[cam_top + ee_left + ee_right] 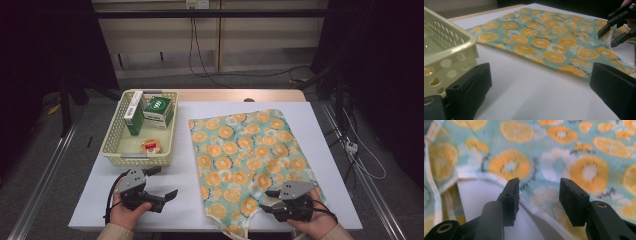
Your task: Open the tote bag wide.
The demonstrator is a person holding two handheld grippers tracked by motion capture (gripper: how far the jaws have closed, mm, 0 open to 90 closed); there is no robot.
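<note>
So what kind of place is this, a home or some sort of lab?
Most likely a lab or recording workspace, not a home. The white table stands between metal floor rails, loose cables trail behind it, and the dark surround looks like curtaining. The orange-print cloth and basket look like staged props.

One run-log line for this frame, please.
right gripper: open over orange-print cloth edge | left gripper: open, beside basket

Small round item (151, 146) in the basket (112, 145) too small to identify; box labels unreadable.
</note>
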